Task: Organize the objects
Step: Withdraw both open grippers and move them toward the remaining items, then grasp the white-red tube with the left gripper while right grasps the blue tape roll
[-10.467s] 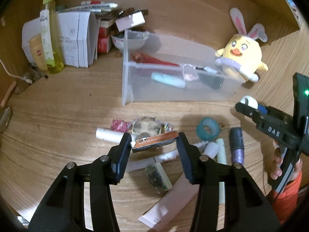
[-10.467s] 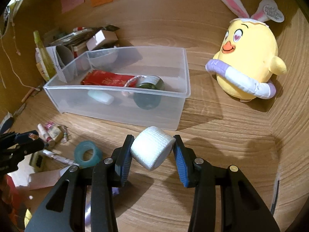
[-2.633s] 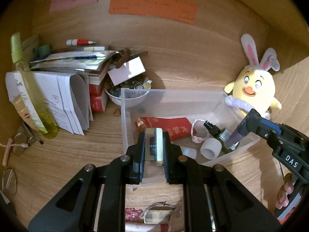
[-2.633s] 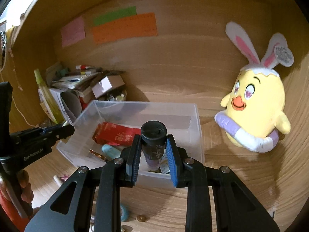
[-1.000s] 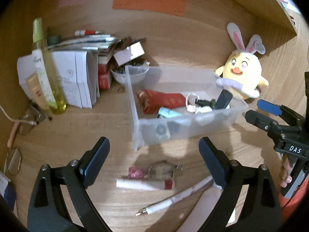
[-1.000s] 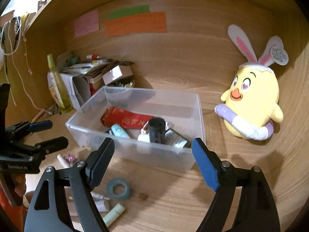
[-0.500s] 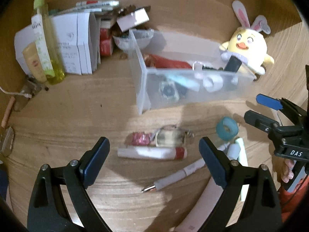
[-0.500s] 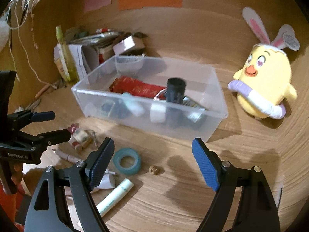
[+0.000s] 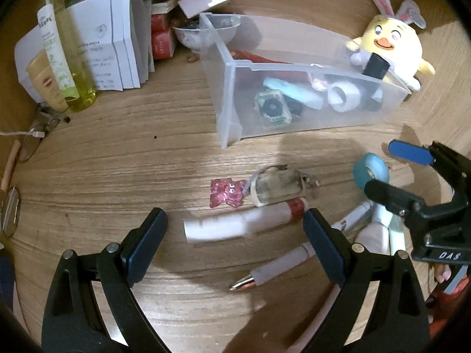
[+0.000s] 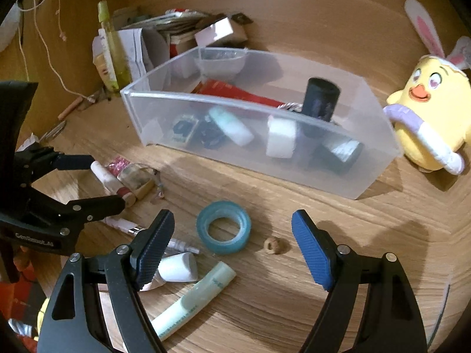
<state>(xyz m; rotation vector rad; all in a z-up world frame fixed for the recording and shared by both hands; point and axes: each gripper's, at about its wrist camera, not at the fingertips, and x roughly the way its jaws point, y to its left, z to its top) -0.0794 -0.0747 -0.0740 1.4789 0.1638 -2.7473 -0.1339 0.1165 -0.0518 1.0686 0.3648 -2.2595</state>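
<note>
Currently: left gripper [image 9: 235, 235] spread wide, empty, poised over white tube [image 9: 244, 225] on wooden desk [image 9: 117, 161]; tube long axis left-right, red-banded end rightward. Pen [image 9: 282, 261] just right, tip toward lower left. Teal tape roll [image 10: 223, 227] flat, hole up, between closing jaws of right gripper [image 10: 232, 247], untouched. Clear bin [image 10: 265, 158] behind.

The right gripper [image 10: 232, 244] hangs over the wooden table [image 10: 338, 206], its jaws closing with nothing between the pads. A teal tape roll [image 10: 223, 231] lies below them, near the clear bin [image 10: 294, 164] farther back.
</note>
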